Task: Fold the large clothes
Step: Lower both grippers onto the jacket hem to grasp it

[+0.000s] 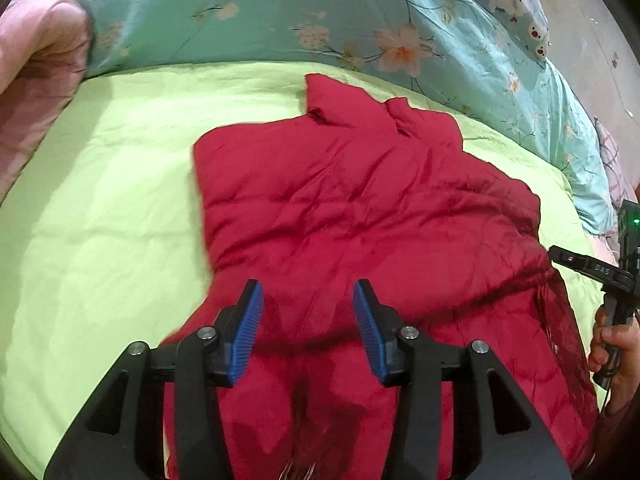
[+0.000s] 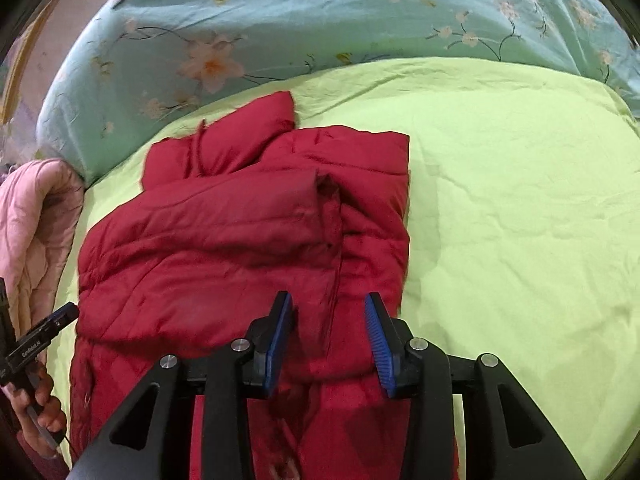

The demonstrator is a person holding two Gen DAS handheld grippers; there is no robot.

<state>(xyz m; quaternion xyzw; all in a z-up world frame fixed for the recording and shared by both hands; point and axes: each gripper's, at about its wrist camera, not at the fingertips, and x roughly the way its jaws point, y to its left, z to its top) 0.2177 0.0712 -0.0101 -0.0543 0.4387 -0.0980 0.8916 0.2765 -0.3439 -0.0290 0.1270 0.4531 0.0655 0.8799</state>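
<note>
Red jacket (image 1: 360,208) folded on green sheet (image 1: 100,220), left tongs (image 1: 308,316) and right tongs (image 2: 328,328) gaping, empty, over its near edge, bare sheet either side

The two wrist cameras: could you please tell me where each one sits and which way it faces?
Left wrist: on the left gripper, looking down along its open fingers at the red jacket; the right hand shows at its right edge.
Right wrist: on the right gripper, open, angled down likewise; the left hand shows lower left.
Shared: jacket, green sheet, floral quilt, pink blanket.
</note>
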